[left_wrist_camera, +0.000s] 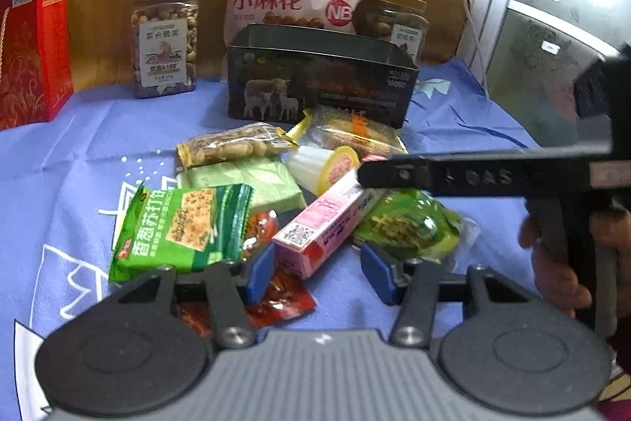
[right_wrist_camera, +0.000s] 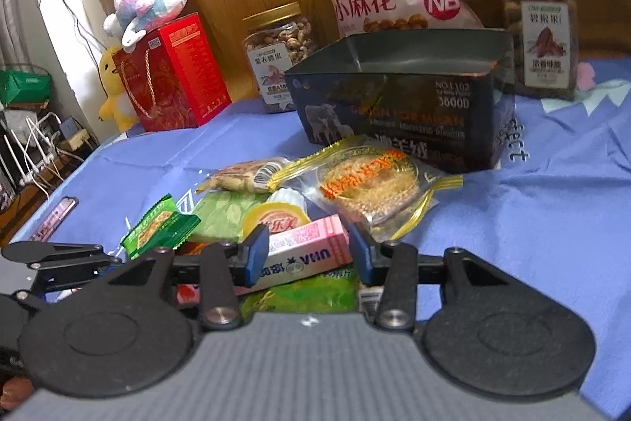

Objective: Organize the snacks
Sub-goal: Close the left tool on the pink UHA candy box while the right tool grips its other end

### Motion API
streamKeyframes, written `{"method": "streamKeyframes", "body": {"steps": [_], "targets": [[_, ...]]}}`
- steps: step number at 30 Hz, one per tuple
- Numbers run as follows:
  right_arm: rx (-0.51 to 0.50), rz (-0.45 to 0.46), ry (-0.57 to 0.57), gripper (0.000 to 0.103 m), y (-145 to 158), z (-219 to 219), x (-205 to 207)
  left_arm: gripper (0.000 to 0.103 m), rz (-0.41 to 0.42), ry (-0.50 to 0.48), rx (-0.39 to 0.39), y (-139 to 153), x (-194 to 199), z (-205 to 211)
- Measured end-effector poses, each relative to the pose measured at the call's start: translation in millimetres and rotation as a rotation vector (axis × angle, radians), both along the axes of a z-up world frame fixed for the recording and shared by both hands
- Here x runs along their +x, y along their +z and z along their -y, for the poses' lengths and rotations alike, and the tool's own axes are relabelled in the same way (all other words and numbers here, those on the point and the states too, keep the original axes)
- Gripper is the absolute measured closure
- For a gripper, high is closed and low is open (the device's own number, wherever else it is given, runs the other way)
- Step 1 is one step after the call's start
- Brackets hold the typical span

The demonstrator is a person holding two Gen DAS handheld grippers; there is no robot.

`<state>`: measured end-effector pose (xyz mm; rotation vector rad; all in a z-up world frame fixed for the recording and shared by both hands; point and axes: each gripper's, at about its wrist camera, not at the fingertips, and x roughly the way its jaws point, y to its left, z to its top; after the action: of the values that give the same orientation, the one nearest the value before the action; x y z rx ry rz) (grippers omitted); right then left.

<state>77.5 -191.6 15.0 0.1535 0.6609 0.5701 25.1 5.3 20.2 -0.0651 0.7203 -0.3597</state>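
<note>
Box [right_wrist_camera: 305, 255] sits between right tool's [right_wrist_camera: 309, 255] fingers.

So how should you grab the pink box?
Probably across the pink box's two long flat sides, near the middle. It lies tilted on other packets with its long sides free, so come from above and in front, as the right gripper straddles it now.

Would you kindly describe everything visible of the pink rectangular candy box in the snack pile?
The pink rectangular candy box is cardboard by its look, closed, with a white lower side printed in blue and a QR code on one end. It lies flat, slanted across the pile on the blue cloth, resting on a green crinkly packet and beside a yellow-lidded jelly cup. The right gripper brackets it between blue pads.
</note>
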Motion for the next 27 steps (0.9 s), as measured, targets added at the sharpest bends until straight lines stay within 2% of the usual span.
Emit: {"method": "streamKeyframes", "body": {"steps": [6,9,12,16,24,27], "targets": [[0.064,0.002,0.035,0.053,8.1,4.6,-27.7,0.056,0.022,0.044,-0.015,7.3,7.5,-14.5],[0.072,0.02,0.072,0.053,11.8,4.2,-44.4,0.054,0.013,0.034,-0.057,9.5,10.5,-23.8],[0.026,0.064,0.084,0.051,13.6,2.5,-50.0,0.052,0.009,0.024,-0.086,10.7,11.6,-28.8],[-0.055,0.061,0.083,0.048,6.7,-3.7,-36.7,0.052,0.004,0.002,-0.099,11.3,11.2,-28.0],[-0.178,0.13,0.104,0.045,-7.6,-17.1,-31.0,0.054,-0.02,-0.024,-0.057,2.2,12.4,-15.5],[-0.197,0.145,0.084,0.037,-7.6,-17.0,-27.0,0.054,-0.041,-0.021,-0.059,-0.1,14.9,-15.5]]}}
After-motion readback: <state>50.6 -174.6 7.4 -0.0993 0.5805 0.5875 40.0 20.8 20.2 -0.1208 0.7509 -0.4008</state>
